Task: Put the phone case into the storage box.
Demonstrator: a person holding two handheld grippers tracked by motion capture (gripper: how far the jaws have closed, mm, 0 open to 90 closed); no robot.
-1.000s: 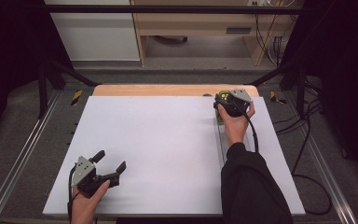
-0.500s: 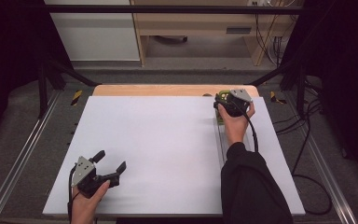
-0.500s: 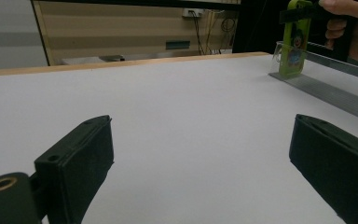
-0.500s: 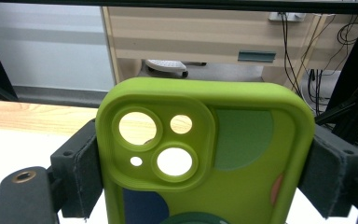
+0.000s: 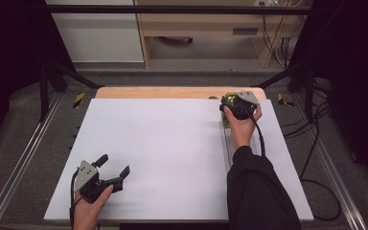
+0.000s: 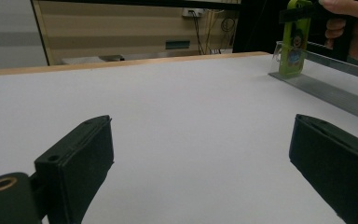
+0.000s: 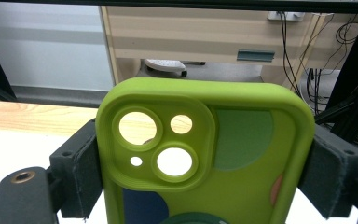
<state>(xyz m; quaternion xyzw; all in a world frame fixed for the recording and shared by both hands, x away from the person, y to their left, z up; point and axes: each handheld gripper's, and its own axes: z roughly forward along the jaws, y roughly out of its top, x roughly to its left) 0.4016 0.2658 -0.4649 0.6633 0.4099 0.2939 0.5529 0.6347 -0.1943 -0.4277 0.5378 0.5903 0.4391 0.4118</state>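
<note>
High view overhead, faces forward-down; gripper views low, near white tabletop (image 5: 172,148), shared by all.

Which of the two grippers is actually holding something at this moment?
The right gripper, at the table's far right: its jaws clamp a green phone case by its sides. The left gripper, near the front left, is open with nothing between its jaws.

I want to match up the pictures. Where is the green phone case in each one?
High view: the green phone case peeks out at the far right of the white table, in the right gripper.
Left gripper view: top right corner, upright, clamped from above, at the end of the clear rail.
Right gripper view: front and centre, squeezed between both jaws.
Shared landmark: the wooden table edge beyond the white top.
</note>
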